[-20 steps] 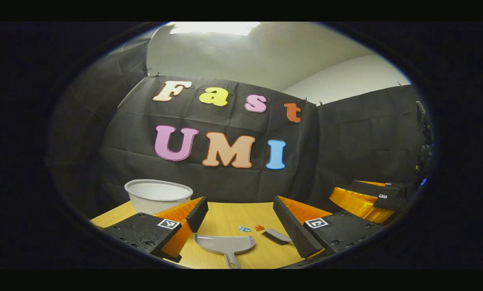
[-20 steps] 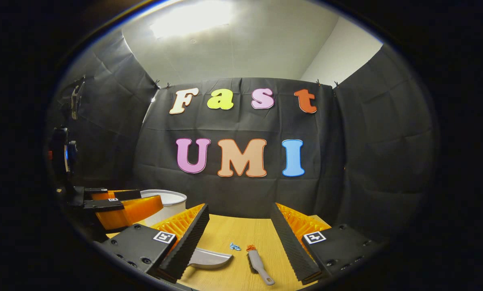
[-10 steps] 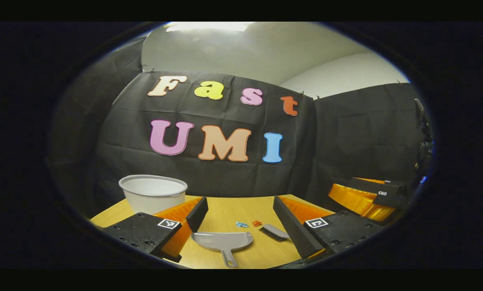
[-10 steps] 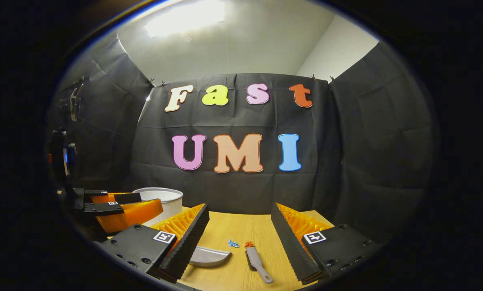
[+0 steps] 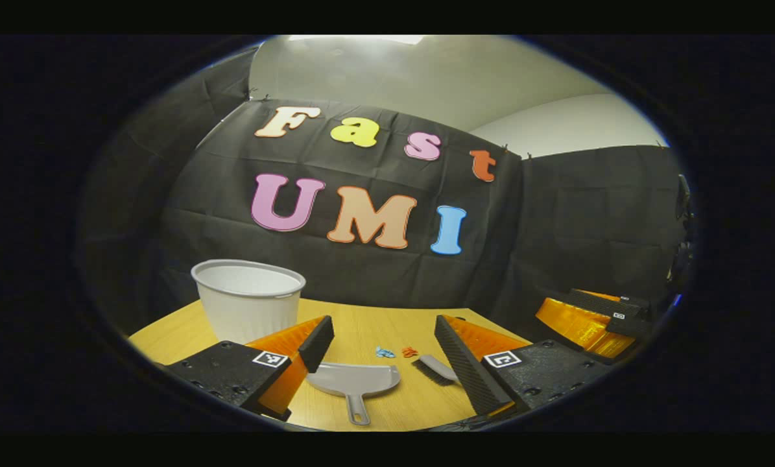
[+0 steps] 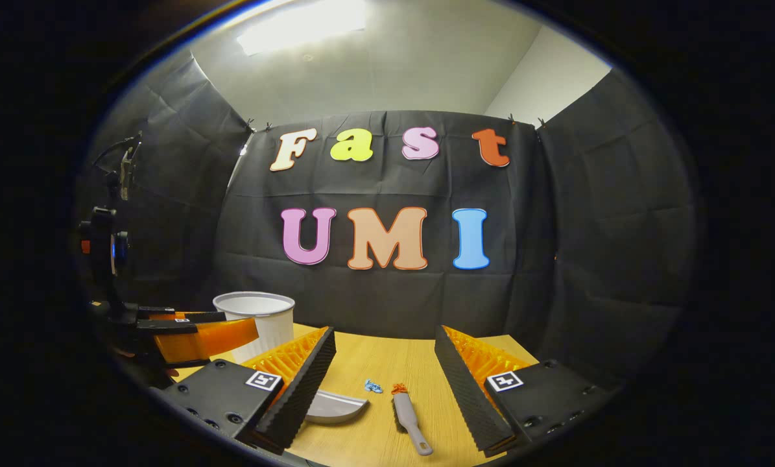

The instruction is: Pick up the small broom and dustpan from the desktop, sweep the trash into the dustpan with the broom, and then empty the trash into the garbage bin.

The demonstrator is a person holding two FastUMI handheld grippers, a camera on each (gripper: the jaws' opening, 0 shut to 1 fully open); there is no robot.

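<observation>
Both grippers hang above the light wooden desktop (image 5: 387, 324) with fingers spread wide and nothing between them. In the left gripper view, the left gripper (image 5: 384, 353) frames the grey plastic dustpan (image 5: 355, 379), its handle pointing back between the fingers; in the right gripper view, the right gripper (image 6: 382, 373) frames the small grey broom (image 6: 408, 418), lying just inside its right finger. Blue trash scrap (image 6: 373, 387) and orange trash scrap (image 6: 398, 389) lie just ahead of the bristles. The white plastic garbage bin (image 5: 248, 298) stands beyond the left finger. A clumsy descent could likely nudge the broom, scattering scraps, or pinch the thin handles off-centre so they twist
</observation>
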